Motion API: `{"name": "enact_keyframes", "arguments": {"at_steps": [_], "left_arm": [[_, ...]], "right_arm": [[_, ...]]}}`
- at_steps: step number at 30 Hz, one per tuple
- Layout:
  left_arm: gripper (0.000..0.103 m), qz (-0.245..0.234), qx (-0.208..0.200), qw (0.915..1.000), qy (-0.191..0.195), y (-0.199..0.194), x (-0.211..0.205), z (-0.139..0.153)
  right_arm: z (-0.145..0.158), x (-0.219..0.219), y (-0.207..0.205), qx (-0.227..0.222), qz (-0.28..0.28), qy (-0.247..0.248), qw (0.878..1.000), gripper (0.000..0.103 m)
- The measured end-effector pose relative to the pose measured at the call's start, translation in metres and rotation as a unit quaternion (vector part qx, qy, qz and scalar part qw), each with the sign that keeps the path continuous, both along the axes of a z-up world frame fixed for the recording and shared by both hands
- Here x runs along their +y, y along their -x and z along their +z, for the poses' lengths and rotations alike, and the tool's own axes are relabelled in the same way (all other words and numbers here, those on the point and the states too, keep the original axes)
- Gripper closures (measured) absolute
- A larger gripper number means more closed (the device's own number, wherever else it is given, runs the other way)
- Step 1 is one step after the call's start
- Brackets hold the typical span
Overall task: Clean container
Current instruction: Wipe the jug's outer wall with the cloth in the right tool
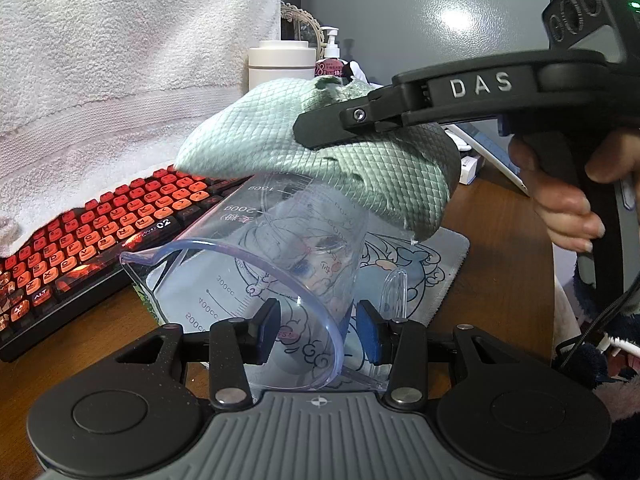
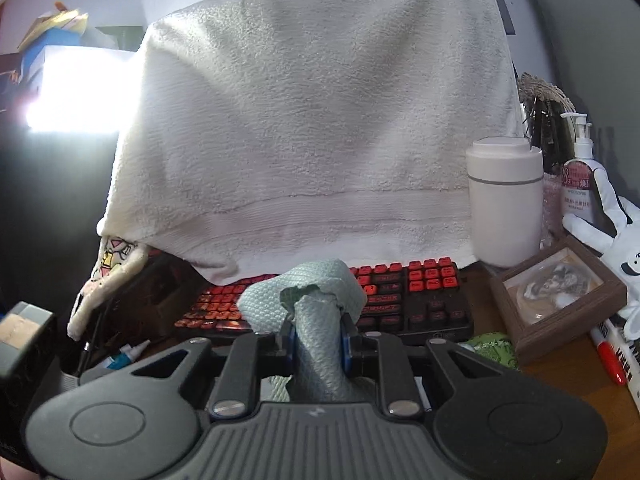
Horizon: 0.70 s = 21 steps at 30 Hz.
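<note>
A clear plastic measuring cup [image 1: 248,240] with printed scale marks hangs tilted over the desk, mouth toward the left wrist camera and base pointing away. My left gripper [image 1: 318,324] grips its wall near the rim, one finger inside the mouth and one outside beside the handle [image 1: 394,292]. A pale green textured cloth [image 1: 260,136] is draped over the cup's base. My right gripper [image 1: 316,132], held by a person's hand [image 1: 568,208], comes in from the right, shut on that cloth and pressing it onto the base. In the right wrist view the cloth [image 2: 304,288] is bunched between the right gripper's [image 2: 319,328] blue pads.
A red-lit keyboard [image 1: 80,240] lies at the left under a hanging white towel [image 1: 120,60]. Under the cup is a printed mouse pad [image 1: 432,264] on the wooden desk. A white canister [image 2: 504,200], a pump bottle [image 2: 580,168], a framed box [image 2: 556,292] and a red marker [image 2: 608,356] stand at the right.
</note>
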<state>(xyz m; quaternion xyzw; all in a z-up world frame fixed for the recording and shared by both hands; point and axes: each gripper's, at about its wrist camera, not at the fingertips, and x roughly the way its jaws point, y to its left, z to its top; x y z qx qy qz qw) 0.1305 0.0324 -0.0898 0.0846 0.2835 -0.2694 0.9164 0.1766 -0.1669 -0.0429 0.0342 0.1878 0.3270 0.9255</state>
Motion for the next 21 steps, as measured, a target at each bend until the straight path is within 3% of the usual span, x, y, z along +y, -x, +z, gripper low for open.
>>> {"name": "enact_keyframes", "arguments": {"at_steps": [2, 14, 21], "left_arm": [[0.061, 0.000, 0.000, 1.0000, 0.000, 0.000, 0.000, 0.000], [0.061, 0.000, 0.000, 1.0000, 0.000, 0.000, 0.001, 0.000], [0.061, 0.000, 0.000, 1.0000, 0.000, 0.000, 0.001, 0.000]], "right_arm": [[0.000, -0.001, -0.001, 0.000, -0.007, 0.002, 1.000, 0.084], [0.000, 0.032, 0.028, -0.034, 0.093, 0.033, 0.995, 0.084], [0.003, 0.016, 0.005, -0.019, 0.040, 0.035, 0.998, 0.084]]}}
